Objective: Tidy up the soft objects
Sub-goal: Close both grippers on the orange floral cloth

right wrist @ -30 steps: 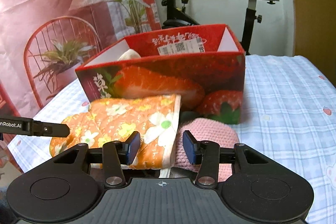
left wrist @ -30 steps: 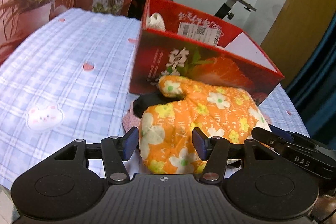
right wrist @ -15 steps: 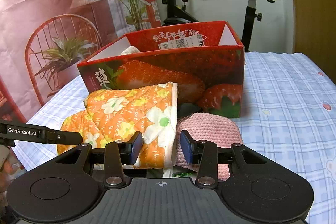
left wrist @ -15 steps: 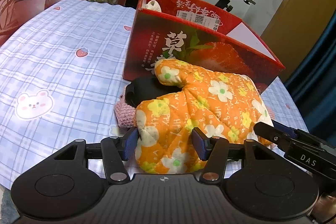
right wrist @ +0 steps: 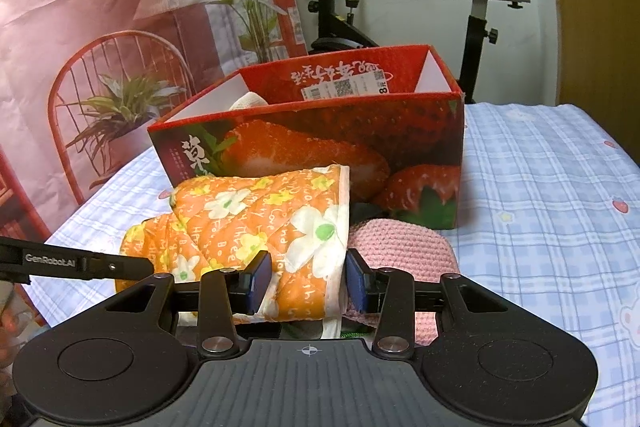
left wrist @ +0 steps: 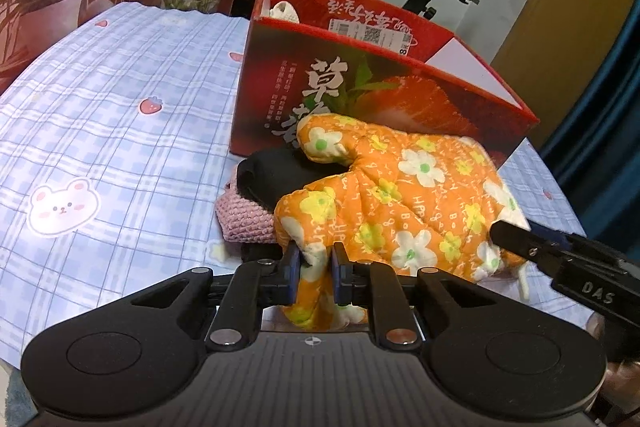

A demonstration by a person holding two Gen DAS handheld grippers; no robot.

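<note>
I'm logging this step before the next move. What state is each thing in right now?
Left claw: shut on the orange oven mitt's edge.
Right claw: open around the mitt's cuff.
Orange oven mitt: lying crumpled on the pile, outside the box.
Black cloth: under the mitt, on the pink knit.
Pink knit piece: flat on the table.
Strawberry box: open-topped, a white item inside.

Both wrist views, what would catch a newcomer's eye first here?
The orange flowered oven mitt, lying on the checked tablecloth just before the red strawberry box. The left gripper is pinched shut on its near edge, while the right gripper sits open around its cuff end.
</note>
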